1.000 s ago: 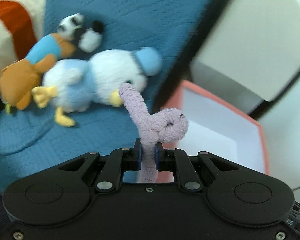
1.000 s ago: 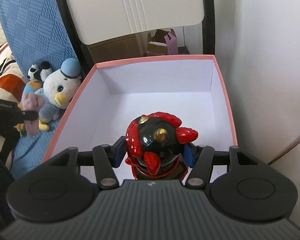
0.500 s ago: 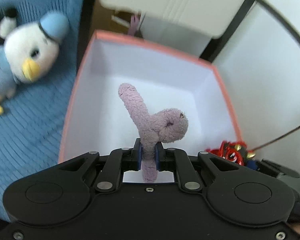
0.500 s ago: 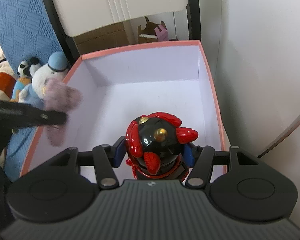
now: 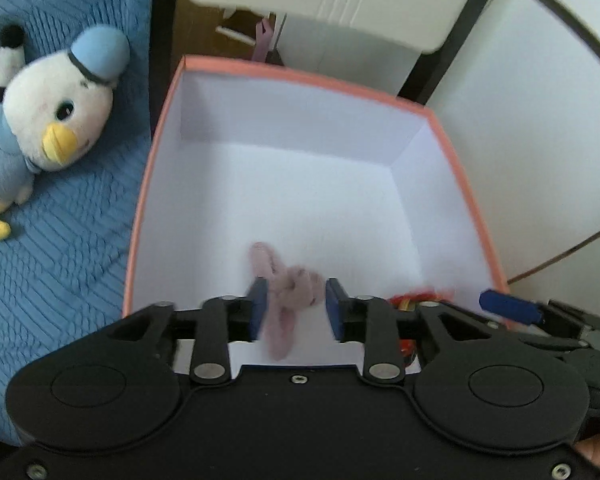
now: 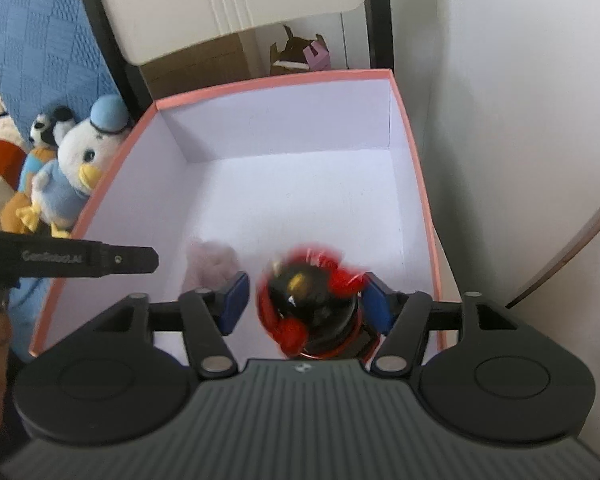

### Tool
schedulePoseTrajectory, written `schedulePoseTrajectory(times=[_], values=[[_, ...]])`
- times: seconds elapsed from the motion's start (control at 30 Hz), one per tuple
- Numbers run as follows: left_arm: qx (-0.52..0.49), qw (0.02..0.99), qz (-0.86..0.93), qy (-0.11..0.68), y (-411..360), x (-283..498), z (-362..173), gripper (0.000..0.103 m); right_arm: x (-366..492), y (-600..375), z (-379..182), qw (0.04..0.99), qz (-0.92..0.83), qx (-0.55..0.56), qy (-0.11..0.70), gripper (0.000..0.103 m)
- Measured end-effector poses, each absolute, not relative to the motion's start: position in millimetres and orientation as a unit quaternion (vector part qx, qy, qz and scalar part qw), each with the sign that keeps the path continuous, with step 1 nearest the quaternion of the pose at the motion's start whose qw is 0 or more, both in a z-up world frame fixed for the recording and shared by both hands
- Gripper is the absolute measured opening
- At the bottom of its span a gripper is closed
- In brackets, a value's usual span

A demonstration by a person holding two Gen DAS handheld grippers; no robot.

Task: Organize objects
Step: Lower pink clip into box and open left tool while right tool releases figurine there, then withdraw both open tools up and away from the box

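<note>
Fingers of the left gripper (image 5: 294,306) have just been opening over the pink-rimmed box (image 5: 300,76), and the blurred lilac plush toy (image 5: 286,300) between them, clear of both pads, could snag on one and tumble wide of the floor. From the right wrist view, the right gripper (image 6: 304,302) has likewise just been opening and holds nothing; its black-and-red figure (image 6: 314,306) sits loose between the pads, a hard piece that may bounce or land on the plush.

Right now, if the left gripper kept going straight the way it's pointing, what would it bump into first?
Probably the purple plush toy, blurred and dropping between the left gripper's just-opened jaws. Past it lies only the white floor of the pink-rimmed box. Depth is hard to judge here.
</note>
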State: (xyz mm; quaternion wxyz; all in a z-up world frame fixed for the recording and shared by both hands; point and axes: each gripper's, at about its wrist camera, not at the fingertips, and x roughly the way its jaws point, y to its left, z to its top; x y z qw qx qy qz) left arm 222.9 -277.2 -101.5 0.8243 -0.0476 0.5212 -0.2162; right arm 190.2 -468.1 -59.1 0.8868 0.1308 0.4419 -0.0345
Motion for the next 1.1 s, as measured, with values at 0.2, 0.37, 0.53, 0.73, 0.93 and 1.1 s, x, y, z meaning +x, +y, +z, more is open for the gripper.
schedulePoseTrajectory(times=[0.2, 0.37, 0.53, 0.73, 0.93, 1.1], values=[[-0.049, 0.844, -0.224, 0.485, -259, 221, -57, 0.036, 182, -461, -28, 0.896, -0.032, 0.133, 0.423, 0.075], [-0.056, 0.86, -0.232, 0.451, -242, 205, -18, 0.038, 171, -447, 3, 0.907, -0.026, 0.135, 0.398, 0.075], [-0.068, 0.869, -0.239, 0.427, -221, 181, 14, 0.038, 156, -425, 36, 0.917, -0.016, 0.135, 0.376, 0.075], [-0.073, 0.882, -0.241, 0.397, -189, 155, 46, 0.039, 135, -398, 69, 0.929, -0.005, 0.138, 0.342, 0.075], [-0.084, 0.888, -0.238, 0.386, -152, 129, 65, 0.039, 112, -367, 90, 0.941, 0.009, 0.116, 0.317, 0.075], [-0.086, 0.894, -0.228, 0.375, -120, 110, 74, 0.039, 101, -346, 96, 0.942, 0.021, 0.121, 0.314, 0.075]])
